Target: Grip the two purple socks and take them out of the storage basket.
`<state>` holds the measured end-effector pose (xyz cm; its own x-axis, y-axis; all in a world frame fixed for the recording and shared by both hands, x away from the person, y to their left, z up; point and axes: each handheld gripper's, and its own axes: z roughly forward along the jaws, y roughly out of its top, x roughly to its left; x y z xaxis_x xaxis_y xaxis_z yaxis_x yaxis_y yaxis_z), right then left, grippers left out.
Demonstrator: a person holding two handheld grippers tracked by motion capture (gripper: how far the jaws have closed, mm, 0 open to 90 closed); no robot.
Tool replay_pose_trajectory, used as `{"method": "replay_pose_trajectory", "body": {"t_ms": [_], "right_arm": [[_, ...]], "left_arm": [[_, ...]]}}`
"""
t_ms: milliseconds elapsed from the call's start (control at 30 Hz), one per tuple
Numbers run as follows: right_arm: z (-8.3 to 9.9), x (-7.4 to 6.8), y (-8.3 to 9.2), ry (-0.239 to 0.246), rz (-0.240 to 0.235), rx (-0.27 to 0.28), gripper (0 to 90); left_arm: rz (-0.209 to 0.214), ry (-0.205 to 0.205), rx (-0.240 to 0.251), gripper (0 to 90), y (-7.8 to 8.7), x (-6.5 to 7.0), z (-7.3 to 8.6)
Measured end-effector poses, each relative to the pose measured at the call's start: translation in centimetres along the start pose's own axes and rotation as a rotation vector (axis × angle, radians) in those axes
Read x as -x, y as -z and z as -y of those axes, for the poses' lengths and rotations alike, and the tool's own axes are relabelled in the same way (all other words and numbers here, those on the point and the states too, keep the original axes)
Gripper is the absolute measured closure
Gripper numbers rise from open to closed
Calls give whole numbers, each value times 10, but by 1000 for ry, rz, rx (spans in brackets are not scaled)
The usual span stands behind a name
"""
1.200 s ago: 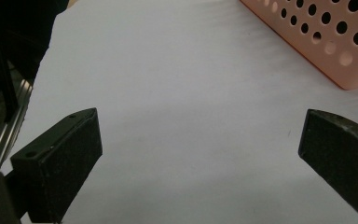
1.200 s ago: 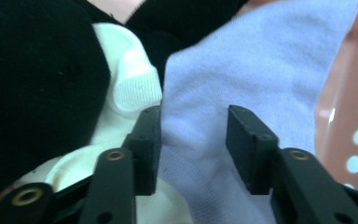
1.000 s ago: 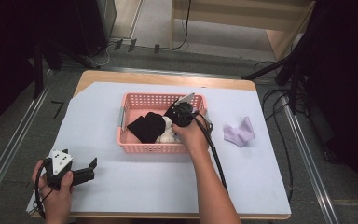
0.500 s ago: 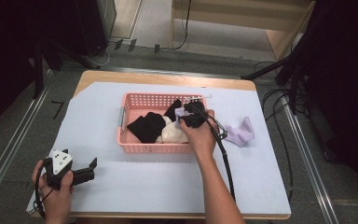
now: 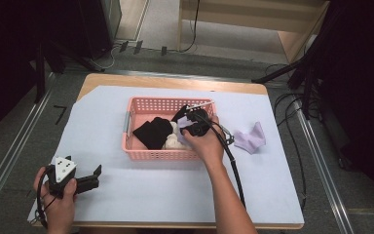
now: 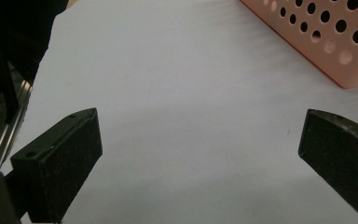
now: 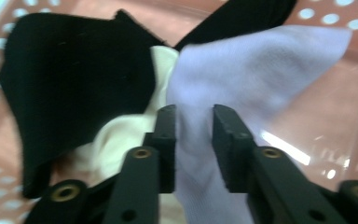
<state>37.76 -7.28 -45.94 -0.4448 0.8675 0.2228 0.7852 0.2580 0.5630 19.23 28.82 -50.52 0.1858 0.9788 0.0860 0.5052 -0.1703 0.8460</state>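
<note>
Right gripper (image 7: 193, 126): in the right gripper view its jaws were pinched nearly closed on a lavender sock (image 7: 261, 60), a fold of the cloth caught between them.
Change: over the past second, in the high view, the right gripper (image 5: 195, 122) had shifted from the middle of the pink basket (image 5: 141, 105) toward its right end and lifted the lavender sock (image 5: 182, 123) off the pile.
Basket contents: a black garment (image 7: 74, 79) at left of the right gripper view, a cream sock (image 7: 121, 130) beneath it, both still inside.
Second lavender sock (image 5: 250, 138): right of the basket on the white sheet (image 5: 151, 190), apart from it.
Meaning: likely a sorting or pairing job; the held sock looked bound for its mate outside.
Left gripper (image 5: 85, 179): lower left of the high view, on the sheet, jaws spread wide and empty, unmoved.
</note>
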Motion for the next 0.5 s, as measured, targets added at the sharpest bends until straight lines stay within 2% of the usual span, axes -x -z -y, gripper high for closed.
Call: {"method": "replay_pose_trajectory", "body": {"t_ms": [33, 67, 100, 133, 200, 233, 267, 300, 367, 400, 433, 500], "right_arm": [[0, 0, 0, 0, 0, 0, 657], [-2, 1, -1, -12, 18, 33, 580], [-7, -1, -2, -61, 36, 47, 468], [-7, -1, -2, -61, 36, 47, 468], [-13, -5, -6, -52, 55, 24, 395], [-18, -8, -12, -47, 115, -42, 432], [-19, -8, -14, -50, 125, -64, 466], [-19, -8, -14, -50, 125, -64, 466], [-21, -7, -19, -69, 140, -119, 564], [-22, -5, -19, -83, 131, -127, 686], [-22, -5, -19, -83, 131, -127, 686], [-21, -4, -17, -78, 125, -108, 785]], "left_arm": [[0, 0, 0, 3, 0, 0, 0], [0, -1, -1, 3, 0, 0, 0], [-2, -1, 0, 3, 0, 0, 0], [-2, -1, 0, 3, 0, 0, 0], [-1, -1, -2, 3, 0, 0, 0], [-2, -1, 0, 3, 0, 0, 0], [0, -2, -1, 3, 0, 0, 0], [0, -2, -1, 3, 0, 0, 0], [2, 3, 6, 3, 0, 0, 0], [3, 5, 9, 3, 0, 0, 0], [5, 7, 0, 3, 0, 0, 0], [5, 6, 0, 3, 0, 0, 0]]}}
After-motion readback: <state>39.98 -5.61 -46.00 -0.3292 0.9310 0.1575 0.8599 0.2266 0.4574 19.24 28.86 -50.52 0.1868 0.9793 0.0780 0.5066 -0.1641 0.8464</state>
